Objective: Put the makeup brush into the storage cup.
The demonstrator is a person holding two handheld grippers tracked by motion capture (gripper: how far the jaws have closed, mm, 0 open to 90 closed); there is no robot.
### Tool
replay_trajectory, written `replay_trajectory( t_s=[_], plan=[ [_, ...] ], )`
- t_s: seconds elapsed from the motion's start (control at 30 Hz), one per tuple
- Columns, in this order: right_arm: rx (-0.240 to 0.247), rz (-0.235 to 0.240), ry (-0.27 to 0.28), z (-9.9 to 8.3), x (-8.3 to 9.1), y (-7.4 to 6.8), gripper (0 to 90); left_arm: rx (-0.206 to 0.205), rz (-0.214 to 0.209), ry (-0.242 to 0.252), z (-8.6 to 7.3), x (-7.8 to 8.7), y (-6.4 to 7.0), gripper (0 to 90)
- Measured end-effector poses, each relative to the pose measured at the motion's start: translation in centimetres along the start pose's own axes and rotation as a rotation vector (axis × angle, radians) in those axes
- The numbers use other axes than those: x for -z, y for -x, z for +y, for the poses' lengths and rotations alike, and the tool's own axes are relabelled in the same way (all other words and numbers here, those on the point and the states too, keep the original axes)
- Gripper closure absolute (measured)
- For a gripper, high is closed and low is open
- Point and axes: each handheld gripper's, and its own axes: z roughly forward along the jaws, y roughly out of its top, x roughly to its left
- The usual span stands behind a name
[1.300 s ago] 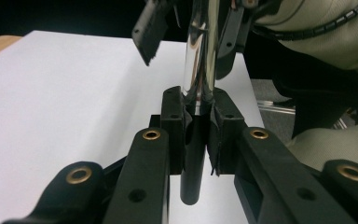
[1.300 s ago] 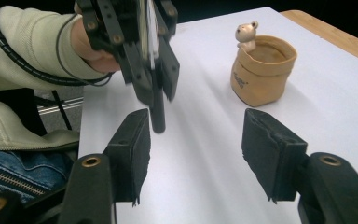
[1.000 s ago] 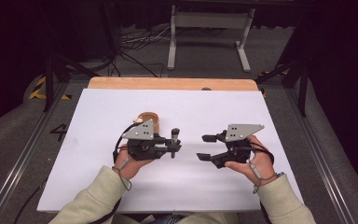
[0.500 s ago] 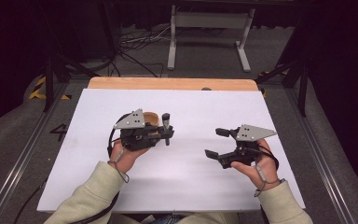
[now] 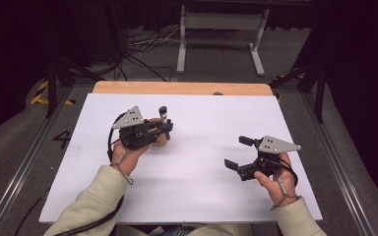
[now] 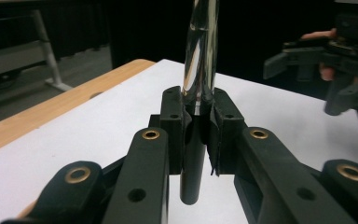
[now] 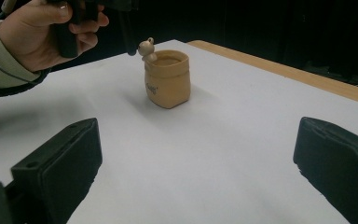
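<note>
My left gripper (image 5: pixel 165 127) is shut on a black and silver pen (image 5: pixel 163 112), held upright at the left middle of the white table top (image 5: pixel 211 118). In the left gripper view the pen (image 6: pixel 199 60) rises between the closed jaws of the left gripper (image 6: pixel 198 119). A tan pot (image 7: pixel 167 79) with a small bear figure on its rim stands right under that gripper; the high view shows just a part of the pot (image 5: pixel 160 140). My right gripper (image 5: pixel 238 152) is open and holds nothing, low at the right, and in its own view the right gripper (image 7: pixel 198 161) points at the pot.
A wooden strip (image 5: pixel 177 87) runs along the table's far edge. Behind it are a grey metal stand (image 5: pixel 216 29) and cables on the floor. The person's left hand (image 7: pixel 42 32) is just left of the pot.
The left gripper with the pen has moved left and away from the person, over the pot. The right gripper has moved right and slightly nearer the front edge.
</note>
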Motion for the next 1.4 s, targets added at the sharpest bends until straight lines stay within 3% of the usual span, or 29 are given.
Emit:
replay_trajectory(
  t_s=[0.13, 0.23, 0.4, 0.73, 1.13, 1.4],
  plan=[
    [-0.010, -0.017, 0.001, -0.6, 0.0, 0.1, 1.1, 0.012, 0.049, 0.010, -0.1, 0.0, -0.6, 78.7],
    [-0.021, -0.033, 0.002, -1.2, 0.2, 0.2, 1.1, 0.029, 0.054, 0.000, -0.2, -0.1, -1.1, 78.7],
    [-0.043, -0.053, 0.012, -1.9, 0.5, 0.4, 1.2, 0.034, 0.103, 0.038, -0.5, 0.0, -1.8, 78.7],
    [-0.063, -0.072, 0.018, -3.1, 0.6, 0.4, 1.2, 0.073, 0.164, 0.047, -0.8, -0.1, -3.1, 78.6],
    [-0.014, -0.080, -0.001, -3.9, 0.5, 0.4, 1.2, 0.105, 0.231, 0.031, -1.4, -0.7, -4.2, 78.6],
    [-0.027, -0.091, 0.009, -3.9, 0.5, 0.4, 1.2, 0.091, 0.260, 0.017, -1.8, -1.4, -4.5, 78.5]
  ],
)
